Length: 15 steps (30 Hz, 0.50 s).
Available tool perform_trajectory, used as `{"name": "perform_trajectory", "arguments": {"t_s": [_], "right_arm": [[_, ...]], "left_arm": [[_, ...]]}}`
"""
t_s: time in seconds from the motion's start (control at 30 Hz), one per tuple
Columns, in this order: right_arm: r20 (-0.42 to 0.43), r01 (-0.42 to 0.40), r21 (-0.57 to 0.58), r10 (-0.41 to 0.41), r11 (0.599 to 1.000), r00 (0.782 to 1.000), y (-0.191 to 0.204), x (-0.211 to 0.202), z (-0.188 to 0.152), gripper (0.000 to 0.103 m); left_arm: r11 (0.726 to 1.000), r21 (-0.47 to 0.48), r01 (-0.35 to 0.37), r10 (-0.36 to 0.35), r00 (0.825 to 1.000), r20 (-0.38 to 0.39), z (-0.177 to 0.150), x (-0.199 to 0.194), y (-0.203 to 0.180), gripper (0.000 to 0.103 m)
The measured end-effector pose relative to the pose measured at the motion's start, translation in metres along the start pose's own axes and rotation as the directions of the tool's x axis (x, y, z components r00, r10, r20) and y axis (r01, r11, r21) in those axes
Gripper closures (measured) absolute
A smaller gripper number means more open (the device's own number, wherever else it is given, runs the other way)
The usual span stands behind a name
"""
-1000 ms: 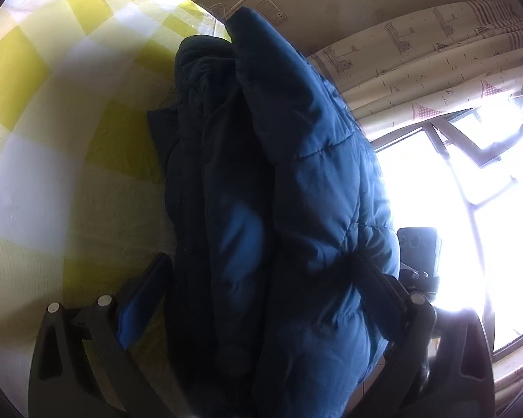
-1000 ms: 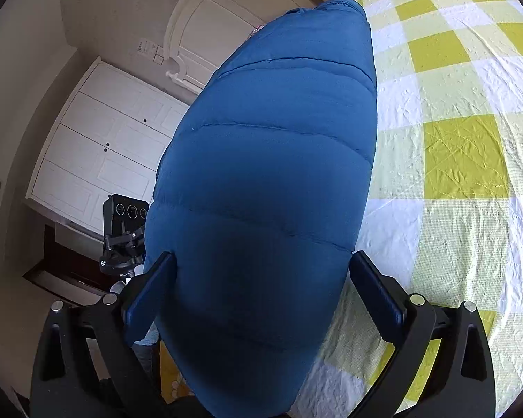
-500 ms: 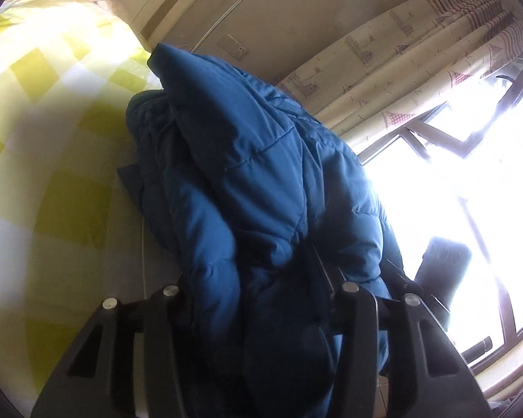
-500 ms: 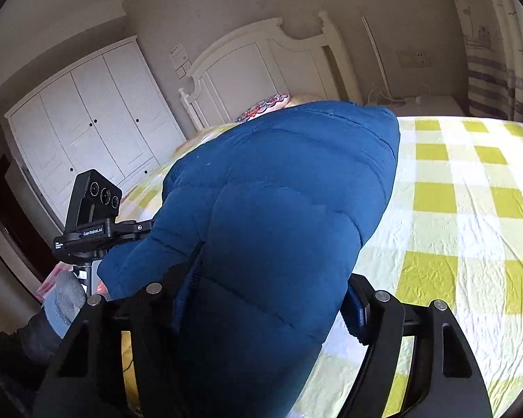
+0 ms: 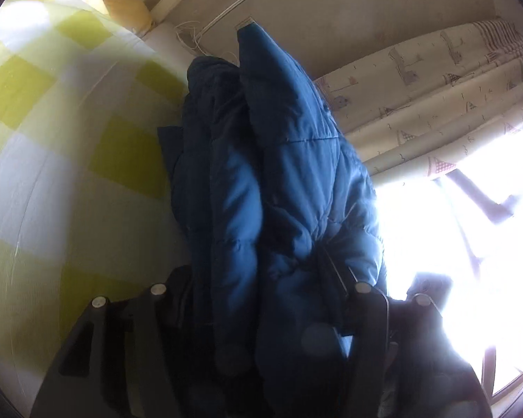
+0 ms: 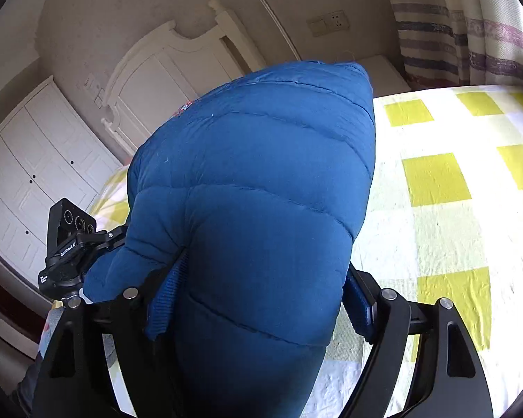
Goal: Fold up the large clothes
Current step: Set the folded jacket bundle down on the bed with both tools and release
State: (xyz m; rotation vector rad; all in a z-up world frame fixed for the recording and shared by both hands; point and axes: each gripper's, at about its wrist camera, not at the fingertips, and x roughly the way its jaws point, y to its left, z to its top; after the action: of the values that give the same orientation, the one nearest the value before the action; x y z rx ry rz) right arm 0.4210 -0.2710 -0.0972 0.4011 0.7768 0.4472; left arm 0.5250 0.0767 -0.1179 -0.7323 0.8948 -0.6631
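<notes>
A bulky blue puffer jacket [image 5: 296,160] is bunched lengthwise over a yellow-and-white checked bed [image 5: 35,174]. My left gripper [image 5: 258,271] has the jacket's folded layers squeezed between its fingers, and the fabric bulges over the right finger; its jaws are opening slightly. In the right wrist view the jacket [image 6: 261,160] fills the middle, lying along the left side of the bed [image 6: 436,181]. My right gripper [image 6: 266,271] presses on the jacket's near end from both sides, a ribbed cuff beside its left finger [image 6: 172,289]; these jaws are also opening a little.
A white headboard [image 6: 164,69] and white wardrobe [image 6: 28,174] stand behind the bed. A black camera on a stand [image 6: 69,230] sits at the left. Patterned curtains [image 5: 436,97] and a bright window [image 5: 453,226] lie beyond the jacket. A white nightstand [image 6: 383,73] is by the curtain.
Both grippers went from wide open around the jacket to closed in on it. Both views swung across the room; the right one tilted up, bringing the headboard and wardrobe into view.
</notes>
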Motion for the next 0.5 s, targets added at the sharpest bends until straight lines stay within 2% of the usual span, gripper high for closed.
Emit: {"name": "perform_trajectory", "arguments": {"t_s": [0.1, 0.13, 0.17, 0.2, 0.23, 0.27, 0.3, 0.37, 0.43, 0.47, 0.5], "right_arm": [[-0.017, 0.072, -0.009, -0.072, 0.997, 0.997, 0.011, -0.013, 0.002, 0.021], [0.015, 0.123, -0.029, -0.123, 0.992, 0.992, 0.019, -0.023, 0.002, 0.021], [0.066, 0.158, -0.073, -0.153, 0.985, 0.986, 0.032, -0.034, 0.0, 0.02], [0.117, 0.169, -0.129, -0.154, 0.977, 0.981, 0.044, -0.043, -0.001, 0.019], [0.157, 0.178, -0.181, -0.15, 0.967, 0.976, 0.057, -0.05, -0.006, 0.018], [0.181, 0.195, -0.227, -0.155, 0.954, 0.971, 0.069, -0.054, -0.011, 0.018], [0.189, 0.213, -0.272, -0.166, 0.938, 0.968, 0.078, -0.053, -0.017, 0.018], [0.182, 0.258, -0.354, -0.205, 0.899, 0.962, 0.09, -0.043, -0.032, 0.018], [0.128, 0.329, -0.413, -0.304, 0.849, 0.944, 0.088, -0.02, -0.045, 0.019], [0.128, 0.359, -0.435, -0.338, 0.826, 0.932, 0.086, -0.016, -0.053, 0.018], [0.119, 0.37, -0.432, -0.355, 0.822, 0.927, 0.084, -0.017, -0.057, 0.018]], "left_arm": [[0.994, 0.074, -0.079, 0.08, 0.997, 0.0, 0.003, -0.006, -0.015, 0.044], [0.989, 0.091, -0.12, 0.118, 0.993, 0.027, 0.003, -0.018, -0.022, 0.044], [0.982, 0.106, -0.158, 0.15, 0.986, 0.078, 0.003, -0.031, -0.03, 0.045], [0.97, 0.132, -0.206, 0.183, 0.969, 0.166, -0.001, -0.05, -0.044, 0.045], [0.956, 0.175, -0.234, 0.183, 0.946, 0.266, -0.01, -0.065, -0.064, 0.044], [0.944, 0.227, -0.241, 0.157, 0.929, 0.335, -0.019, -0.078, -0.079, 0.037], [0.93, 0.283, -0.236, 0.124, 0.924, 0.362, -0.029, -0.084, -0.095, 0.034], [0.888, 0.385, -0.251, 0.12, 0.936, 0.332, -0.045, -0.076, -0.118, 0.03], [0.851, 0.441, -0.286, 0.195, 0.951, 0.24, -0.055, -0.049, -0.125, 0.03], [0.846, 0.431, -0.313, 0.258, 0.949, 0.182, -0.058, -0.035, -0.116, 0.029], [0.847, 0.422, -0.325, 0.297, 0.946, 0.133, -0.059, -0.024, -0.107, 0.029]]}}
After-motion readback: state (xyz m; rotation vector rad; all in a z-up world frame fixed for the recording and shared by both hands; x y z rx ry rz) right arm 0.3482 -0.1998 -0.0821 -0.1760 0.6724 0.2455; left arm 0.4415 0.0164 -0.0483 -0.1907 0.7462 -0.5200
